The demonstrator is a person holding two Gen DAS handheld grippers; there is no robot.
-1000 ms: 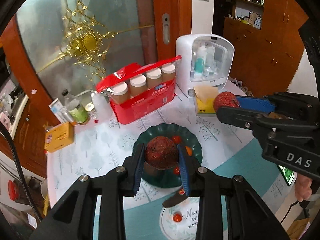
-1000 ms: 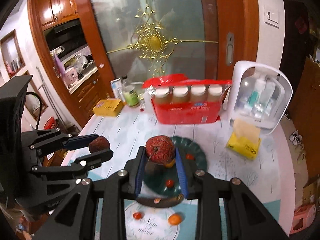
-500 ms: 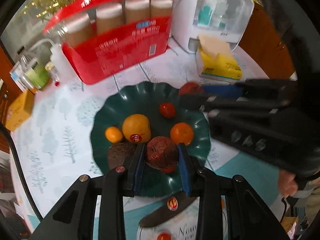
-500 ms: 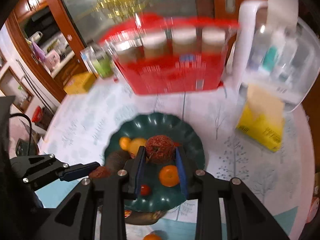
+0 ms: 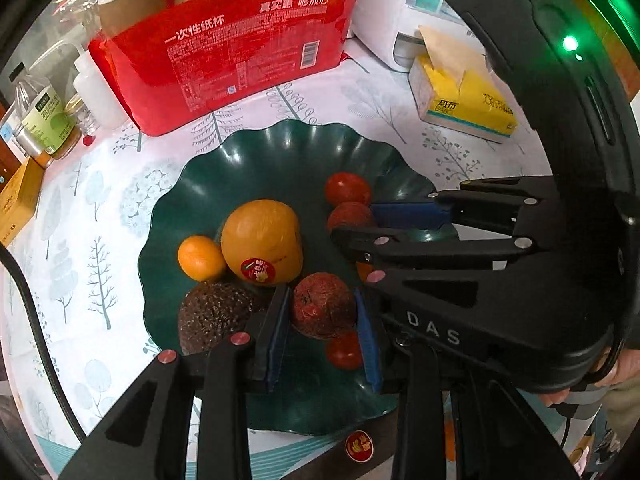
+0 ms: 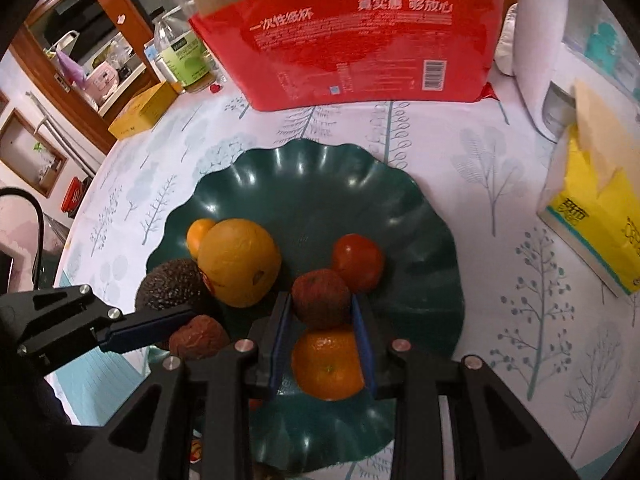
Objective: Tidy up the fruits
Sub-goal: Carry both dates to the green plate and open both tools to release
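A: Both wrist views. The left gripper is clamped on a wrinkled dark-red fruit just above the near side of the green plate; the right gripper clamps a second red fruit over the plate's middle.

B: Risks?

A: Crowding. The left fruit hangs beside the avocado and the large orange, above a cherry tomato; let go there, it would likely roll or knock one off the scalloped rim. The right fruit sits above a mandarin and may settle on it. The grippers are close and could collide.

B: Surroundings?

A: A desk under a tree-print cloth, with a red pack of paper cups, a yellow tissue box, and wooden cabinets behind.
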